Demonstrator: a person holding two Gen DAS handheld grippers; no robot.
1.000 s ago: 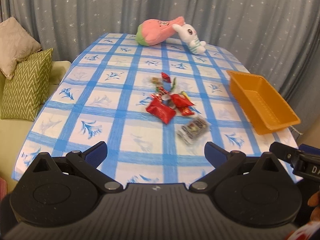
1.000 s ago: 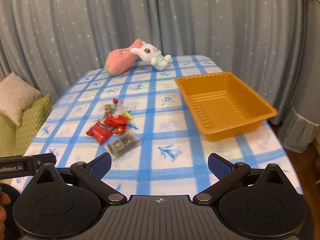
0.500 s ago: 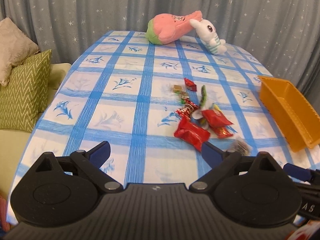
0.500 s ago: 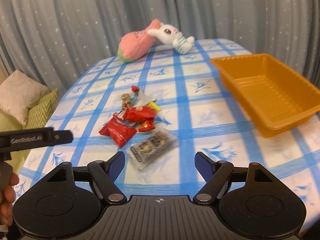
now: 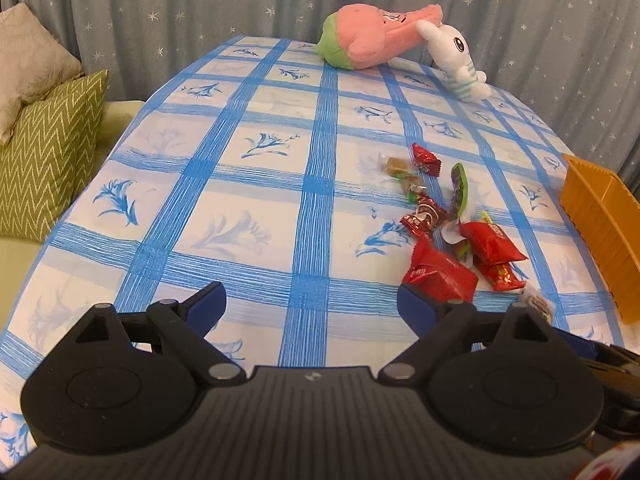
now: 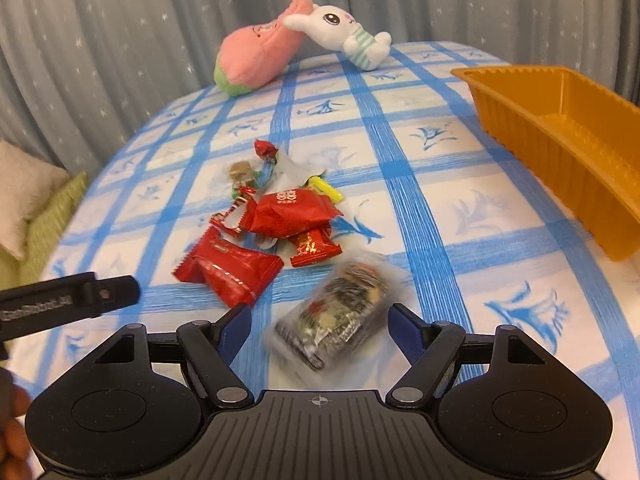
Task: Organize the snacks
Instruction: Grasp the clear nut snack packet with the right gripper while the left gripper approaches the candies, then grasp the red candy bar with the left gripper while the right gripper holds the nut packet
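Observation:
A pile of snacks lies mid-table: a red packet [image 6: 228,272], a bigger red packet [image 6: 294,212], small candies [image 6: 242,172] and a clear packet of dark snacks [image 6: 340,300]. My right gripper [image 6: 317,311] hangs low over the clear packet, which sits between its blue fingers without touching the pads. My left gripper [image 5: 309,294] is left of the pile, its jaws closing over bare cloth with nothing between them. Its right fingertip is next to the red packet [image 5: 438,276]. The empty orange tray [image 6: 580,176] stands to the right.
A pink plush [image 5: 372,40] and a white rabbit plush [image 5: 456,60] lie at the table's far end. Cushions [image 5: 44,152] on a sofa sit beyond the left edge. The left gripper's body [image 6: 68,300] and a hand [image 6: 12,440] show at the right view's left.
Both grippers have come down and forward toward the snack pile. The right one's fingers narrowed and now flank the clear packet. The left one's fingers narrowed slightly.

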